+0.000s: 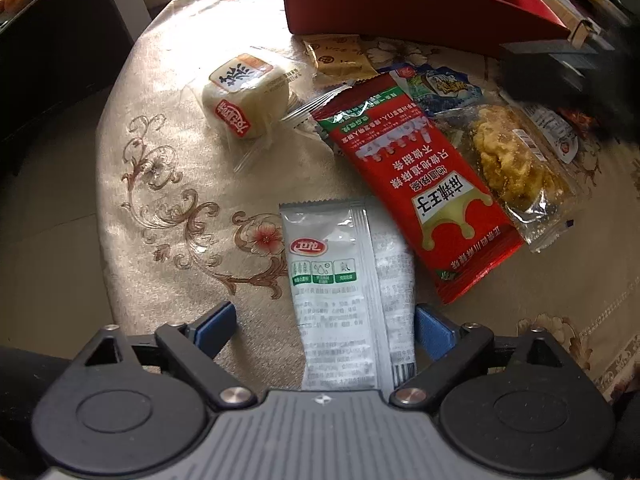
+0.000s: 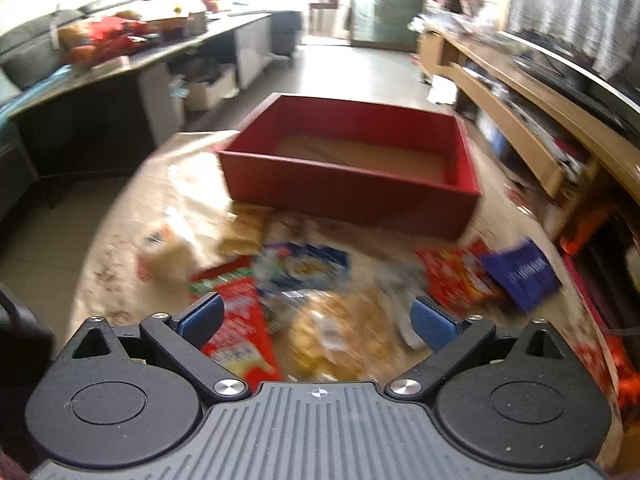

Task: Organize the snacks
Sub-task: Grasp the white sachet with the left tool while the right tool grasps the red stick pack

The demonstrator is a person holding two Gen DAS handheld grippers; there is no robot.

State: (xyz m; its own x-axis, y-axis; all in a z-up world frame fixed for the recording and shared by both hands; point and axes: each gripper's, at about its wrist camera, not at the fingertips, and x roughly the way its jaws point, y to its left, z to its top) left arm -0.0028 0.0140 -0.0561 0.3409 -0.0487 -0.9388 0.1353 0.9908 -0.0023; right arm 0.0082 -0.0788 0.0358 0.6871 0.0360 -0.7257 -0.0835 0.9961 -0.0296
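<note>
Red box stands open and apparently empty at the table's far side, presumably the destination for the snacks heaped before it. Long red packet overlaps a clear-wrapped crisp cake; its Chinese print is legible. Silver sachet (red oval logo) lies between the left gripper's wide jaws, right pad beside its edge, ungripped. Right gripper open, empty, view blurred.
</note>
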